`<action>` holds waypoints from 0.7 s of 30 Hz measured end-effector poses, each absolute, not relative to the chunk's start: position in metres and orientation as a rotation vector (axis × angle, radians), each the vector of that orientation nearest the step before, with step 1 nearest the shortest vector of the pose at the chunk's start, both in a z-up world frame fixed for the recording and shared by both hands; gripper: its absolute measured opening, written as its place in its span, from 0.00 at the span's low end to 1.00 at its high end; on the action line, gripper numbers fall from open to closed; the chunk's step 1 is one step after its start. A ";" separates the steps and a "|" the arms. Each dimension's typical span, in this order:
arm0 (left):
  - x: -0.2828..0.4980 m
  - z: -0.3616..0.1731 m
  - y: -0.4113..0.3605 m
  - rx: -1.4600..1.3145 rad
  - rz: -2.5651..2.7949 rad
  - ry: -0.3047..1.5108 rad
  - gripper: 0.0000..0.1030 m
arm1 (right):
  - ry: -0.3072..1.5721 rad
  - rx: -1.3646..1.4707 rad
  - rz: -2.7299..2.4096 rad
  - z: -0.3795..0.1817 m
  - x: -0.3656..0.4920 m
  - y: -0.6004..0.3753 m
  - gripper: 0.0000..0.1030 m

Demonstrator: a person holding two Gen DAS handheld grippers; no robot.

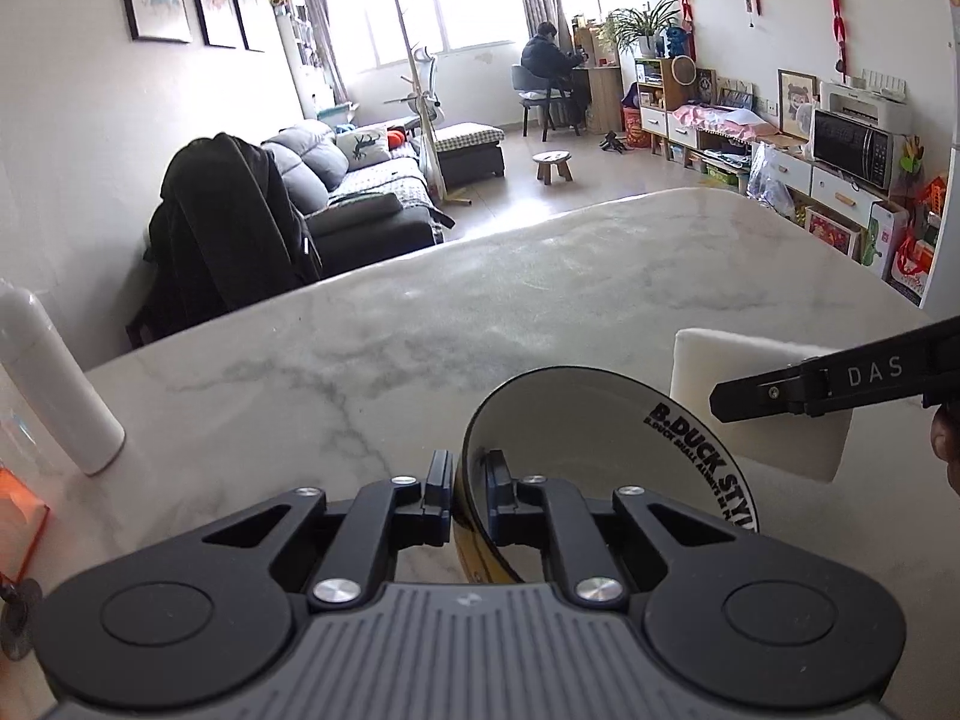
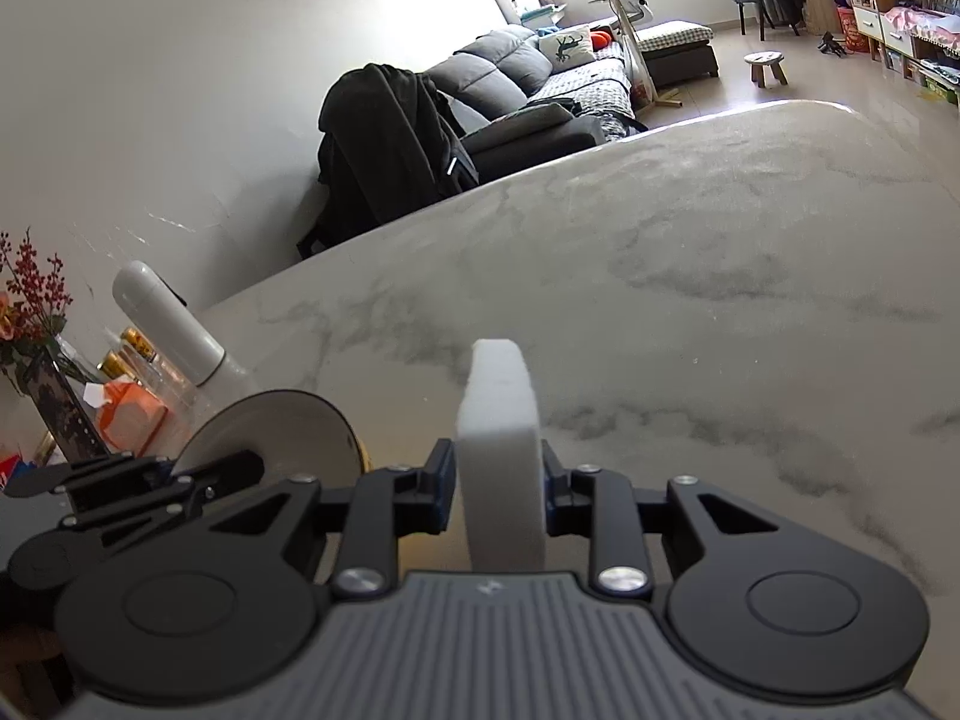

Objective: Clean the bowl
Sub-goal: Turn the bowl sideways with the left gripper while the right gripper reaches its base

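The left gripper [image 1: 469, 483] pinched the rim of the bowl [image 1: 576, 420], one jaw inside and one outside, and held it tilted just over the near part of the marble bench [image 1: 420, 324]. To its right, the right gripper [image 2: 499, 483] had its jaws pressed on a white sponge [image 2: 499, 420] standing on edge. A white flask [image 1: 51, 384] stood at the far left.

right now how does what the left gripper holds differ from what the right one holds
The left gripper pinches the thin rim of a hard, glossy bowl, tipped on edge, with black lettering. The right gripper squeezes a thick, soft, plain white sponge across its sides. Both are clamped between shut jaws above the marble table.
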State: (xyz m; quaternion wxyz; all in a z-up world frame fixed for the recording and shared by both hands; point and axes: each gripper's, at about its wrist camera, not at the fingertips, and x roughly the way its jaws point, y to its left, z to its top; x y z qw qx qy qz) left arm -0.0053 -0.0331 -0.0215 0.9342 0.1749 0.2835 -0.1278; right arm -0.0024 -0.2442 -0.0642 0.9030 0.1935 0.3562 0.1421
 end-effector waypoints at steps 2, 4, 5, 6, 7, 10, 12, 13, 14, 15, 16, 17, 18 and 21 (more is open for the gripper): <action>-0.011 -0.022 -0.041 0.402 -0.263 0.558 0.11 | 0.730 0.402 0.299 -0.064 -0.003 -0.245 0.24; -0.015 -0.022 -0.047 0.426 -0.267 0.541 0.11 | 0.720 0.402 0.302 -0.063 -0.005 -0.246 0.23; -0.017 -0.023 -0.049 0.433 -0.270 0.535 0.12 | 0.716 0.405 0.301 -0.063 -0.006 -0.247 0.22; -0.019 -0.023 -0.051 0.439 -0.274 0.529 0.12 | 0.710 0.408 0.300 -0.063 -0.007 -0.248 0.22; -0.020 -0.024 -0.053 0.444 -0.274 0.527 0.12 | 0.707 0.410 0.299 -0.062 -0.008 -0.249 0.22; -0.021 -0.027 -0.054 0.459 -0.260 0.521 0.12 | 0.698 0.422 0.297 -0.063 -0.011 -0.252 0.21; -0.022 -0.028 -0.055 0.460 -0.256 0.521 0.12 | 0.688 0.449 0.309 -0.061 -0.015 -0.256 0.21; -0.022 -0.028 -0.056 0.462 -0.252 0.519 0.12 | 0.679 0.461 0.319 -0.058 -0.018 -0.258 0.21; -0.023 -0.030 -0.057 0.470 -0.246 0.515 0.12 | 0.667 0.467 0.330 -0.055 -0.022 -0.260 0.21; -0.023 -0.031 -0.058 0.477 -0.241 0.512 0.12 | 0.655 0.474 0.342 -0.052 -0.025 -0.262 0.21; -0.023 -0.031 -0.058 0.481 -0.237 0.510 0.12 | 0.643 0.480 0.356 -0.049 -0.029 -0.263 0.21; -0.024 -0.032 -0.059 0.484 -0.232 0.507 0.12 | 0.634 0.486 0.376 -0.046 -0.033 -0.264 0.21; -0.024 -0.033 -0.060 0.486 -0.228 0.505 0.12 | 0.626 0.494 0.399 -0.043 -0.036 -0.265 0.21; -0.026 -0.035 -0.060 0.489 -0.221 0.503 0.13 | 0.619 0.514 0.463 -0.040 -0.041 -0.263 0.21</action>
